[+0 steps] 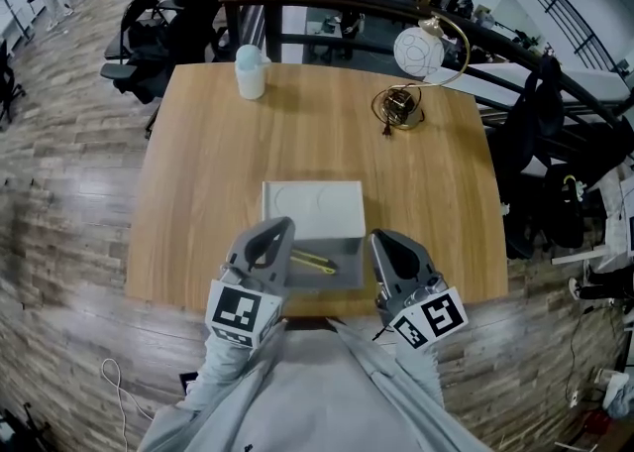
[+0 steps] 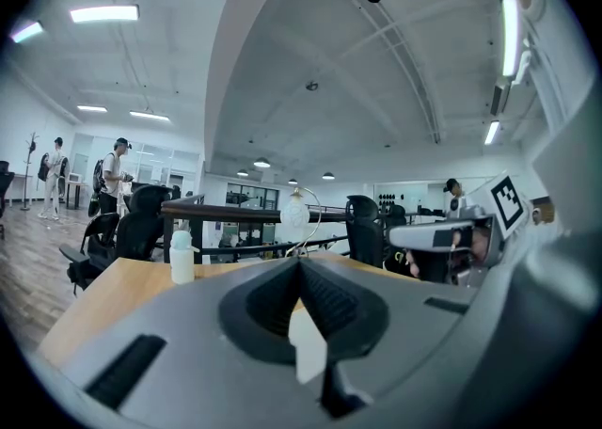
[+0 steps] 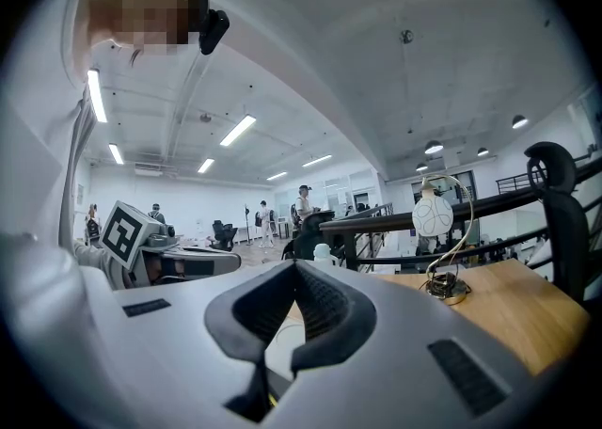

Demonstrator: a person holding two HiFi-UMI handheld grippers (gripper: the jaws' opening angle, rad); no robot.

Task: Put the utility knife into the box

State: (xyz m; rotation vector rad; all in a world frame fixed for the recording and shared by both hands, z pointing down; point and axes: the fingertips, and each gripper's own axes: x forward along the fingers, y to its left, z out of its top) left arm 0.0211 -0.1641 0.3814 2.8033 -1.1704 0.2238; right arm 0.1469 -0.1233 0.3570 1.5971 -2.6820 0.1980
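The utility knife [image 1: 315,263] lies inside the grey tray [image 1: 347,277] of the box [image 1: 312,204], flat on the tray floor. It sits between the two sets of fingers and slightly behind their tips, towards the person. From the left gripper [image 1: 281,227] it is just to the right, with its near end close beside that gripper's body. From the right gripper [image 1: 380,239] it is to the left, with more of the tray floor between them. The left hand is therefore the nearer one.

The knife's long axis runs crosswise, from one gripper towards the other, slanted a little so that its right end lies closer to the person. It is roughly square to the line along which both sets of fingers point.

Both sets of fingers are closed tip to tip with nothing between them. Each gripper view shows the pads meeting in a point, with only the desk [image 1: 198,192] and the pale box beyond.

Both hands hold their grippers about level over the front edge of the desk, flanking the tray and pointing away from the person towards the white half of the box. Judged from this, the knife is already in place. Neither hand touches it.
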